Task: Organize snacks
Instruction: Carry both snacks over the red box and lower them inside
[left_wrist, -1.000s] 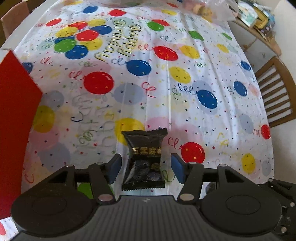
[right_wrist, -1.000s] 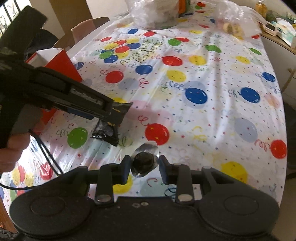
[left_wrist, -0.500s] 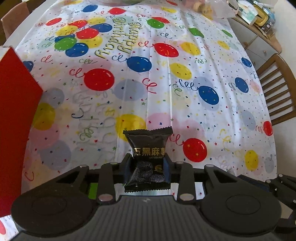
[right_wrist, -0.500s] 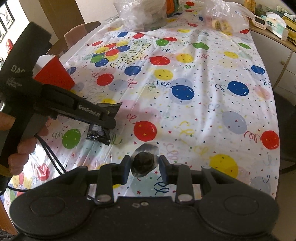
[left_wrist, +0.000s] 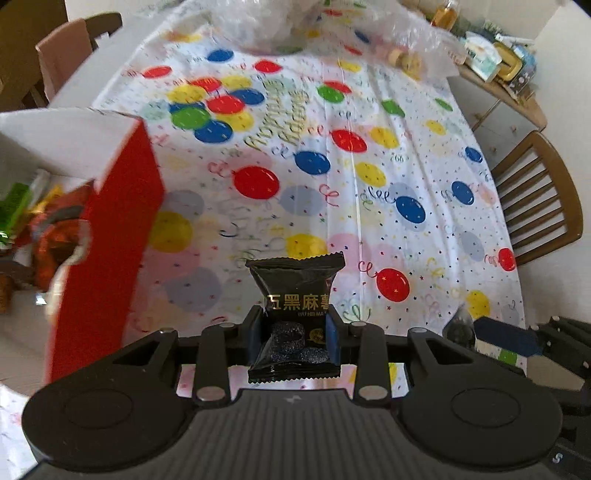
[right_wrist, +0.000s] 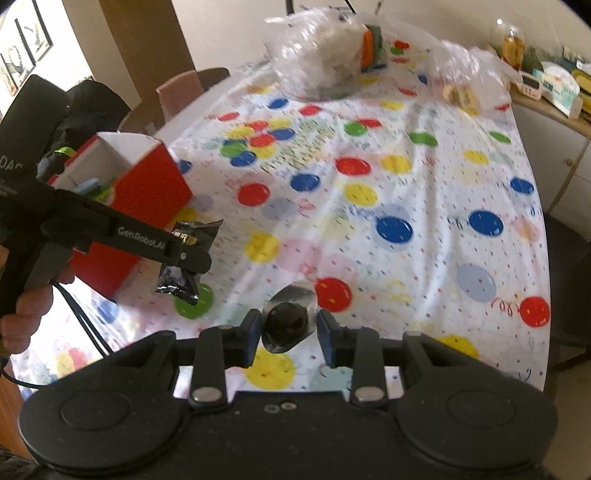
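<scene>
1. We see a room with pale walls; framed pictures (right_wrist: 22, 51) hang at the far left, and a brown panel (right_wrist: 147, 48) stands behind the table.
2. The table (left_wrist: 74, 88) fills both views. Its cover is a white birthday tablecloth (left_wrist: 369, 155) printed with red, blue, yellow and green balloons, confetti and gold lettering.
3. A sideboard (left_wrist: 502, 107) runs along the right, its top crowded with boxes and a bottle; the details are too small for us to tell.
4. A wooden slat-back chair (left_wrist: 539, 195) stands at the table's right edge; a pink-backed chair (left_wrist: 62, 55) stands at the far left.
5. A red box (left_wrist: 125, 229) with a white interior sits open on the left of the table; we see colourful wrappers inside it.
6. Two clear plastic bags lie at the far end: a large bag (right_wrist: 317, 55) with white contents, and a smaller bag (right_wrist: 469, 81) to its right.
7. The left gripper (left_wrist: 294, 334) is clenched on a black snack packet (left_wrist: 295, 291) with gold characters, held above the cloth just right of the red box. A hand (right_wrist: 26, 317) grips its handle.
8. The right gripper (right_wrist: 287, 330) grasps a small silver-wrapped dark snack (right_wrist: 288, 321), near and right of the left gripper, clear of the cloth.
</scene>
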